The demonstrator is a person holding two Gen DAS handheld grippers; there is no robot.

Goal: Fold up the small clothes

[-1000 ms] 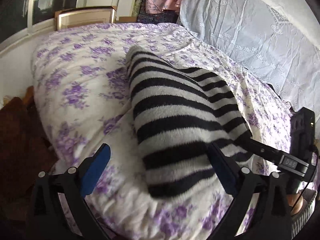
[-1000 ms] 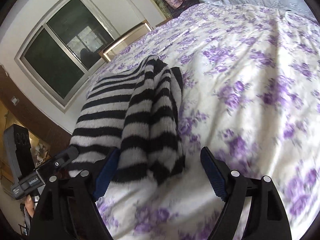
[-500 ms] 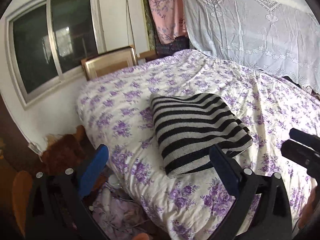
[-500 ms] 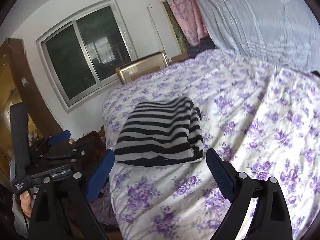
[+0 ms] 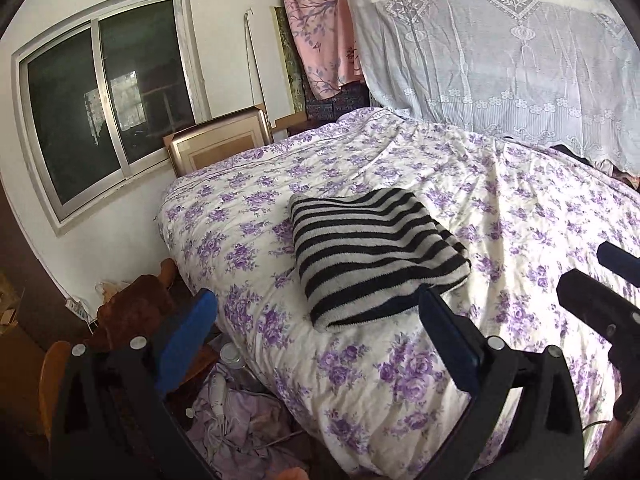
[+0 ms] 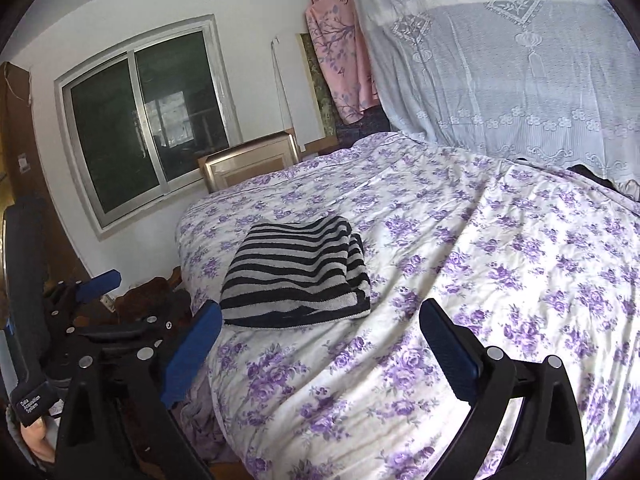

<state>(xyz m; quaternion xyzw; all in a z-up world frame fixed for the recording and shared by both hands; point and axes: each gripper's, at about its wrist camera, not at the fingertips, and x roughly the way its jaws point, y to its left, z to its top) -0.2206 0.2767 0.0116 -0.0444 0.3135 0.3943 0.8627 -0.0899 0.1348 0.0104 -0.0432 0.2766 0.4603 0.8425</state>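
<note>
Striped top: black and white stripes are seen on the striped top point(image 5: 376, 256) point(image 6: 298, 272), which is folded into a thick, flat pile.
Place of the top: it is laid on the bed cover point(image 5: 400, 380) point(image 6: 500, 280), near the left edge of the bed and close to the near corner. Nothing is touching it.
Bed cover: white cloth with purple flowers is spread over the whole bed, with some wrinkles.
Left gripper: the left gripper point(image 5: 316, 332) is held up in front of the bed, apart from the top. Its blue pads are spread wide and nothing is held between them.
Right gripper: the right gripper point(image 6: 320, 336) is held over the near edge of the bed. Its jaws have just been opening, and nothing is gripped between them.
Back of the room: a window point(image 5: 108, 112) is set in the white wall, a pink cloth point(image 5: 320, 36) is hung up, and a pale lace sheet point(image 5: 500, 60) is draped past the far edge of the bed.
</note>
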